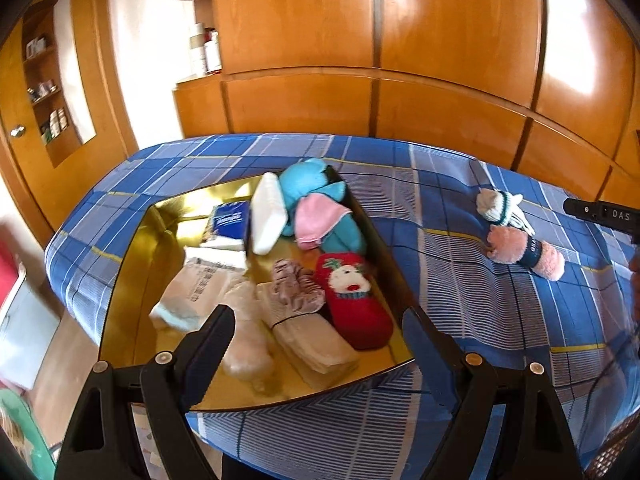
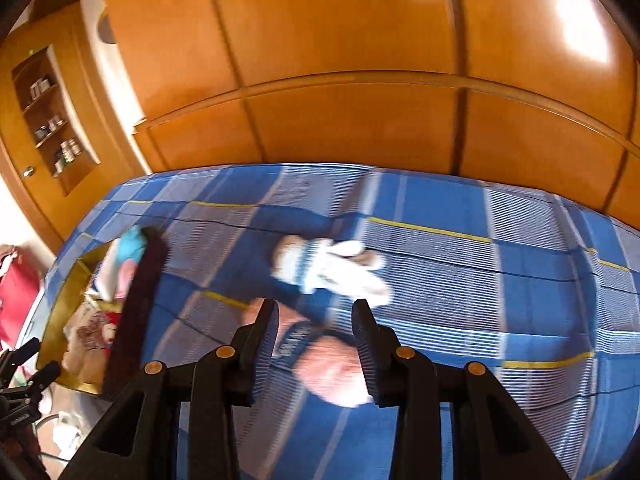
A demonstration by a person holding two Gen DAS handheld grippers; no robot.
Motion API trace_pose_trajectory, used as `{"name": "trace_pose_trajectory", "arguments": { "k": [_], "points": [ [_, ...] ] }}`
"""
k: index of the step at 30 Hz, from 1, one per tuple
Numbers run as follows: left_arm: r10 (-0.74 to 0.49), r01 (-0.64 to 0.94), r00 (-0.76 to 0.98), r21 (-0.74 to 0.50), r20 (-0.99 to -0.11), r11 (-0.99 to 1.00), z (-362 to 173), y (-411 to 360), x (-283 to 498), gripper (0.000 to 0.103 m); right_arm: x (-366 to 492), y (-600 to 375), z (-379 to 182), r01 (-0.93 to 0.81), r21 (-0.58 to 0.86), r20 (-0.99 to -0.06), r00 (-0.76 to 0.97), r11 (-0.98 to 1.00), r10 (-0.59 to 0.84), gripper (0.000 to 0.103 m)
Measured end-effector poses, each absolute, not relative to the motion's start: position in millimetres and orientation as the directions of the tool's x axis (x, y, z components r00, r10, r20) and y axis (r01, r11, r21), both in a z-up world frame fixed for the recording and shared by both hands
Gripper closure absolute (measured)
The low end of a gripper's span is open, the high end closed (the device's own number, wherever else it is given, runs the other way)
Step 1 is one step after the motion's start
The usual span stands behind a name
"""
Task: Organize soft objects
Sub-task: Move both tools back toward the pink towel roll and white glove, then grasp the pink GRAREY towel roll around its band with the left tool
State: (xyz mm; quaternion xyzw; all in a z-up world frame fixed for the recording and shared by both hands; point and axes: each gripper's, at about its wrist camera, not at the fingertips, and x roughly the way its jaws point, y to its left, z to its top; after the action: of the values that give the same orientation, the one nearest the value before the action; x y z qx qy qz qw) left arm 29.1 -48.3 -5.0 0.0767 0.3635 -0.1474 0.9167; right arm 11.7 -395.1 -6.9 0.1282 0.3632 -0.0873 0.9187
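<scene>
- left gripper point(image 1: 320, 340): jaws wide apart, nothing btwn them, over the near edge of the gold-lined black box point(image 1: 132, 280) holding a red sock w/ white face point(image 1: 352, 300), teal plush point(image 1: 316, 184)
- fluffy pink sock roll w/ dark band point(image 2: 320, 360) on blue plaid bed cover point(image 2: 480, 320), right of box, white knit socks point(image 2: 332, 268) just behind
- right gripper point(image 2: 316, 344): jaws part-open either side of pink roll; contact unclear, blurred

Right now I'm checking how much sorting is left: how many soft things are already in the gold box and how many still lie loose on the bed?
In the gold box: at least 9, some overlapping
Loose on the bed: 2, the white-and-teal bundle and the pink fuzzy roll
Total: at least 11
</scene>
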Motion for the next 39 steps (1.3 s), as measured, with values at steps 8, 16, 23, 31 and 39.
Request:
{"name": "trace_pose_trajectory", "arguments": {
  "k": [8, 16, 23, 31, 39],
  "points": [
    [-0.247, 0.386, 0.675, 0.048, -0.696, 0.921, -5, -75, 27, 0.017, -12, -452, -22, 0.395, 0.232, -0.689, 0.712, 0.889, -0.137, 0.066],
    [-0.296, 0.467, 0.63, 0.045, -0.718, 0.883, -6, -114, 27, 0.017, -20, -482, -30, 0.475, 0.338, -0.69, 0.712, 0.813, -0.129, 0.066],
    [-0.379, 0.584, 0.543, 0.013, -0.749, 0.812, -14, -172, 28, 0.017, -23, -488, -32, 0.492, 0.371, -0.694, 0.711, 0.787, -0.117, 0.066],
    [-0.477, 0.626, 0.325, -0.192, -0.817, 0.756, -39, -238, 48, 0.017, -24, -488, -30, 0.477, 0.395, -0.685, 0.722, 0.785, -0.094, 0.065],
    [-0.531, 0.521, 0.206, -0.367, -0.822, 0.771, -59, -282, 74, 0.017, -23, -486, -27, 0.459, 0.416, -0.677, 0.732, 0.785, -0.069, 0.065]
  ]
}}
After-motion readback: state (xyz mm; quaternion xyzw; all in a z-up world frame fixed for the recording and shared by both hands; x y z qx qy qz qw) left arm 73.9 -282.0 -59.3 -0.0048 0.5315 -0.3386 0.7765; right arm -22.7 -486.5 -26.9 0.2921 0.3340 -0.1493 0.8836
